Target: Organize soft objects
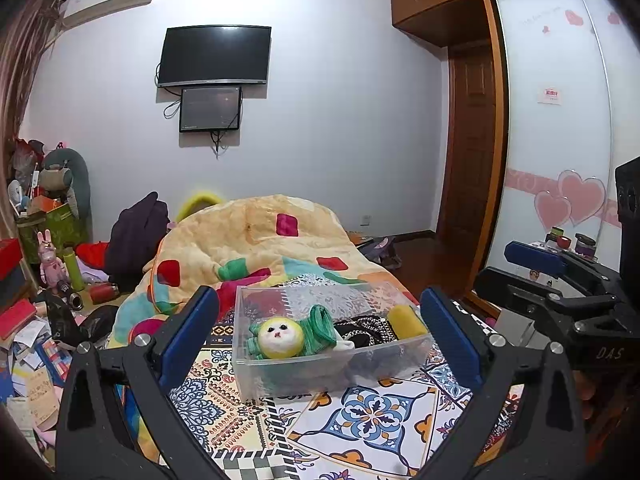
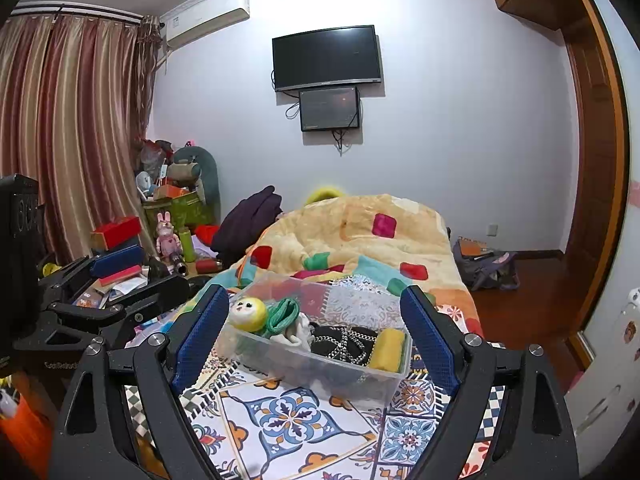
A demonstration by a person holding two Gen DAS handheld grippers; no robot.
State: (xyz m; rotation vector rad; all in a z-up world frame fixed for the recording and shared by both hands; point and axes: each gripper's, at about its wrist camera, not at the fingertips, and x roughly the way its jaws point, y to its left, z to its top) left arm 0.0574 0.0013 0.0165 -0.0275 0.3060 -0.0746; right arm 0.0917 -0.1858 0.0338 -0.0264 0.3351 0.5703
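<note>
Centrally in both views, the bin (image 1: 320,368) lies on the bedspread (image 1: 372,416), long axis running left-right, holding a doll (image 1: 280,338), green sock (image 1: 320,326), black cloth (image 1: 366,330) and yellow roll (image 1: 406,320). Left gripper (image 1: 320,328) and right gripper (image 2: 316,334) gape wide, empty. Quilt (image 1: 260,240) bunches behind.

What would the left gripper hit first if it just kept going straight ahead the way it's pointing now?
Most likely the clear plastic bin on the bed. The left gripper is open and empty, with the bin's near wall framed between its fingers. The yellow-faced plush toy lies just behind that wall, though depth is uncertain.
</note>
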